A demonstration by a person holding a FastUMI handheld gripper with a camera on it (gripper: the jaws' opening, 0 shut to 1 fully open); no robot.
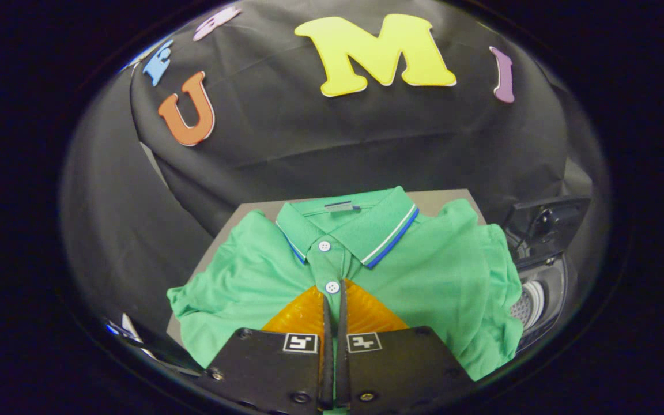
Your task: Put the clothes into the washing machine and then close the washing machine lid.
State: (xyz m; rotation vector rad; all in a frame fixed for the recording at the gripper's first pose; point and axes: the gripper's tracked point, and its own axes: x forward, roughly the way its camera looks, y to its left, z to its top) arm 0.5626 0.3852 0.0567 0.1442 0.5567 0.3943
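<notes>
Black cloth walls a booth in which a grey table top (453, 202) bears a folded green polo shirt (424, 276), with the gripper (332, 300) poised at its placket.

Seen along the fingers, the shirt lies at 12 o'clock, directly ahead and beneath the tips, its long axis running from the hem nearest the gripper to the collar (361, 230) farthest from it. The fingers stand almost together, with a sliver of green fabric between them just short of the lower button (332, 286); whether they truly pinch the cloth cannot be told. The washing machine (539, 288), its lid (545, 219) raised, stands at 3 o'clock, just beyond the shirt's right sleeve, so the coming carry probably runs rightward. A small neck label (339, 205) is too small to read.
</notes>
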